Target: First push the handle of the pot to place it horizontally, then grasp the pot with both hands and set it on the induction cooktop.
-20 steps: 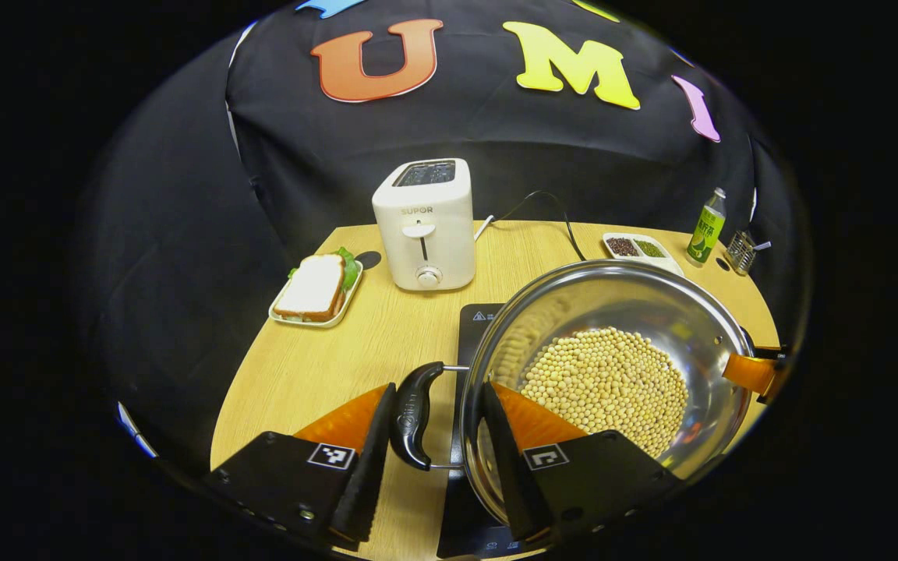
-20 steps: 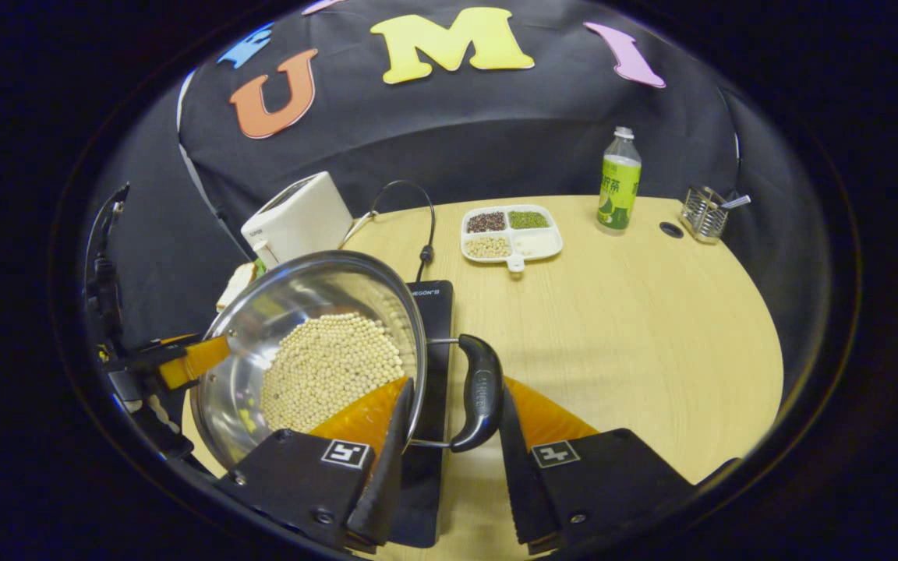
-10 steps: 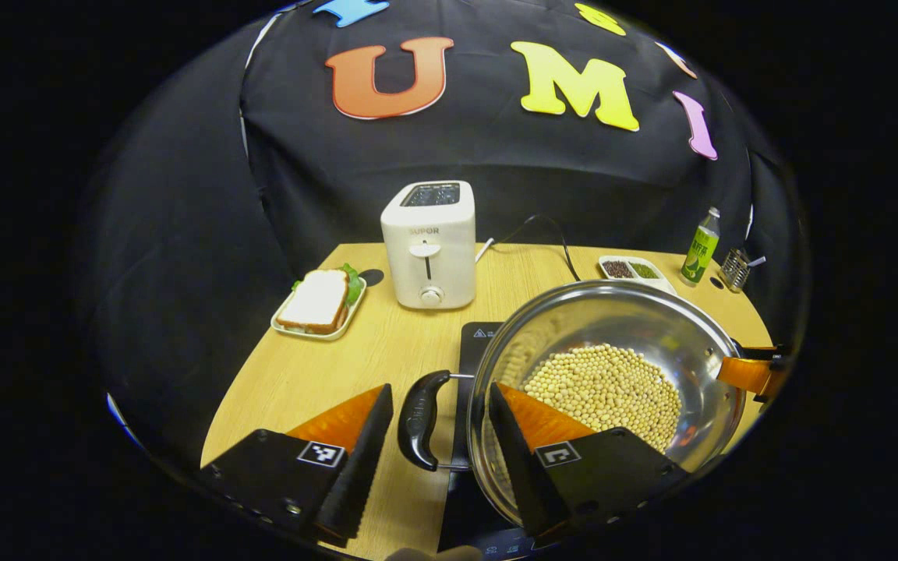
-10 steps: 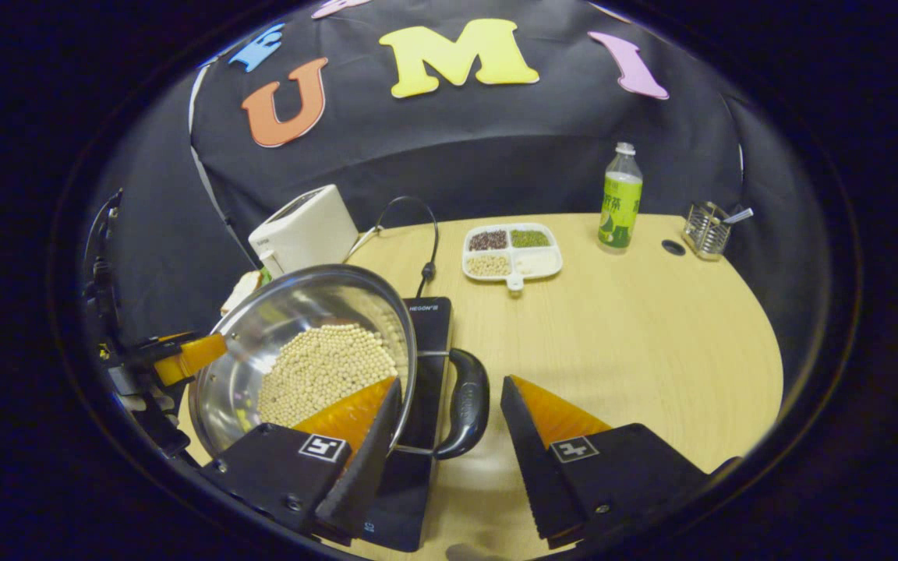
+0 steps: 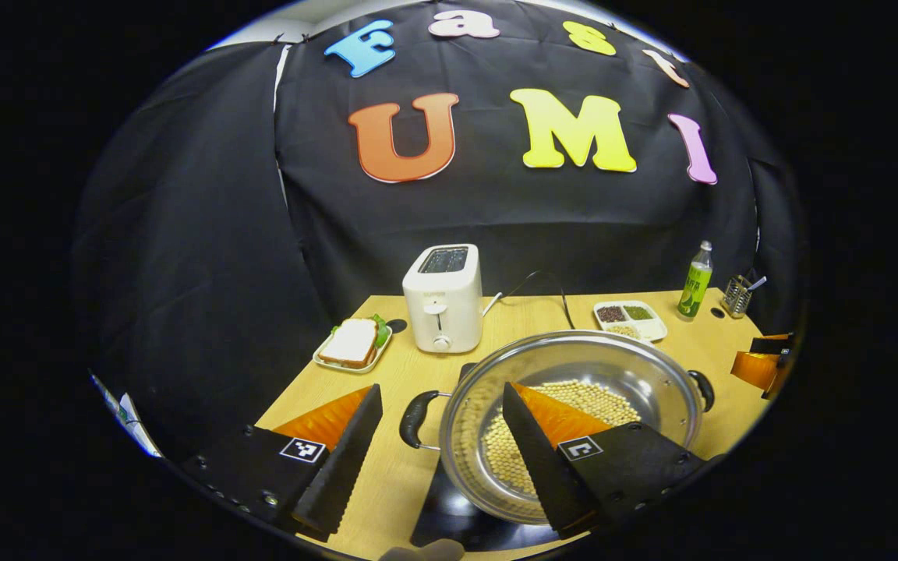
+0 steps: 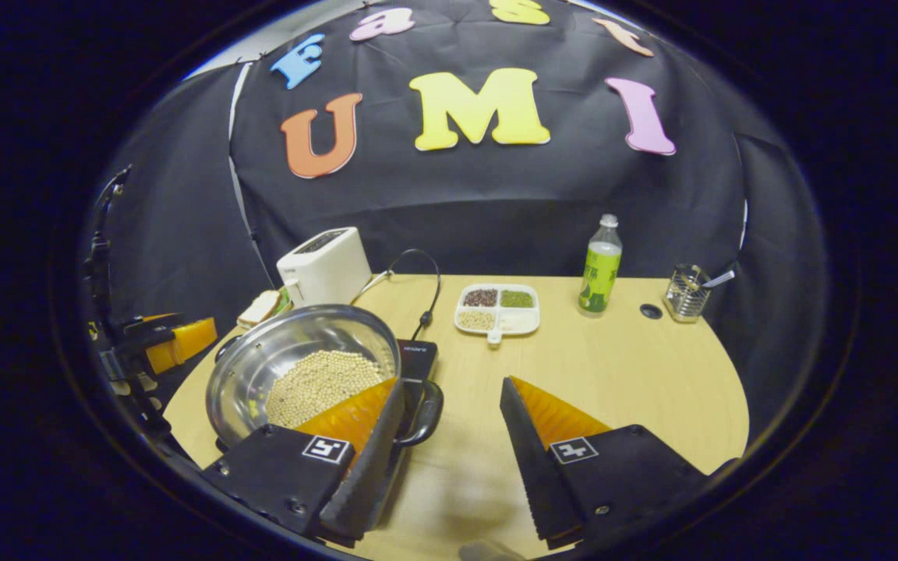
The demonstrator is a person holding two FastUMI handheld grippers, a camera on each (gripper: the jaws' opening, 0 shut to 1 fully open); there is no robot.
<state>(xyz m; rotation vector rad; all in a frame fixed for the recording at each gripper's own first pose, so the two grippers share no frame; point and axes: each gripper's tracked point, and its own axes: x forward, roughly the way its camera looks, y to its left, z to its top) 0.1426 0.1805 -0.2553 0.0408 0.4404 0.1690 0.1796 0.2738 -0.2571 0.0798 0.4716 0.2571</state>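
The left gripper hangs above the near edge of the table, its two fingers spread wide and clamped on nothing. In the left gripper view the pot's near handle shows in the gap between them, untouched. The right gripper is spread wide as well and grips nothing; in the right gripper view the pot's other handle sits just beside its left finger, whether touching I cannot tell.

The pot, a shiny steel one holding pale beans, rests on the dark induction cooktop, both handles lying level.

In the left gripper view, taking the pot as the dial's centre, the white toaster stands at about eleven o'clock, the sandwich on its small plate at ten, the divided dish of grains at one, and the green bottle with the wire holder near two. The right gripper appears far off at three.
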